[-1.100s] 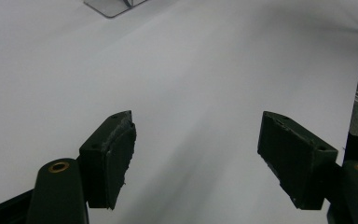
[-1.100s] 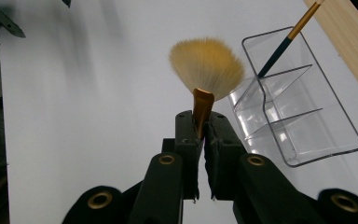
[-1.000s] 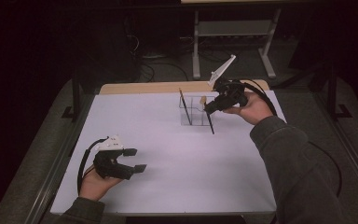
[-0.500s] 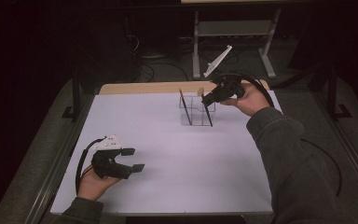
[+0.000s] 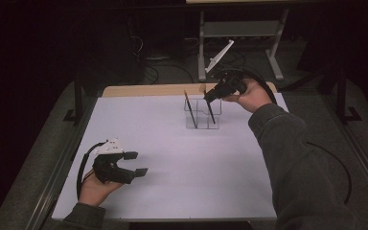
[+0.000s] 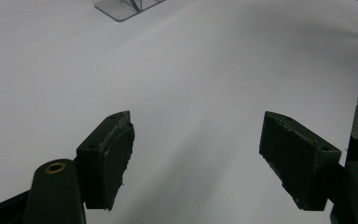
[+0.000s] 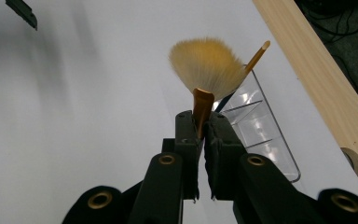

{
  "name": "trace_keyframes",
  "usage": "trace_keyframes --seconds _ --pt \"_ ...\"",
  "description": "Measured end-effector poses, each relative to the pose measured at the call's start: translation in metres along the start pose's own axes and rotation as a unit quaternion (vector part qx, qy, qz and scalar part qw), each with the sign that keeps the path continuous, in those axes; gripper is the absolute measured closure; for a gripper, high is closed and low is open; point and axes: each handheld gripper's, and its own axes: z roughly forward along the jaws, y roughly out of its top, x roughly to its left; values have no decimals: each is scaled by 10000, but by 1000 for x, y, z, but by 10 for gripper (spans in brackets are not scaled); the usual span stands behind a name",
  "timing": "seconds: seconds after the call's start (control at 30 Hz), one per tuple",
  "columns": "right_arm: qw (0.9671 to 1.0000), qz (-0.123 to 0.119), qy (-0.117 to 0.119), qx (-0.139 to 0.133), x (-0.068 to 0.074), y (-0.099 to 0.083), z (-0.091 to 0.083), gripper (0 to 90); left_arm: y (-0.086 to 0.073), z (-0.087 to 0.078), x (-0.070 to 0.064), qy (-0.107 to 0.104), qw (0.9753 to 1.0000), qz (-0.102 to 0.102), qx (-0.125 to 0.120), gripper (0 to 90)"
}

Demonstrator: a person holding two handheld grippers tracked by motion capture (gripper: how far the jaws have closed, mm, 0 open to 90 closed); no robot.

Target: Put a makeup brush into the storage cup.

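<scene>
High view: two brushes (image 5: 210,109) stand in one clear holder (image 5: 202,120).

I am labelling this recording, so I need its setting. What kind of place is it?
Probably a lab or studio data-collection bench, not a home: a bare white tabletop in a dark room, metal stand legs and loose floor cables behind, and the right claw holding a makeup brush.

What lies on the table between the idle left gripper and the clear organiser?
Nothing: in the high view, only bare white table separates the left gripper from the clear organiser.
</scene>
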Motion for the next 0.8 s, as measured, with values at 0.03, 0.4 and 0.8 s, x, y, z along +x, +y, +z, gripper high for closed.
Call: trace_keyframes --seconds 0.03,0.4,0.8 --pt "10000 -13 -14 6 -1 1 0 832 0 0 0 2 10000 -9 -9 252" --pt "9999 111 -103 -76 -12 8 1 832 0 1 -1 -4 10000 -7 17 231" --pt "9995 194 -242 3 -22 17 3 831 -1 1 0 23 10000 18 -2 203"
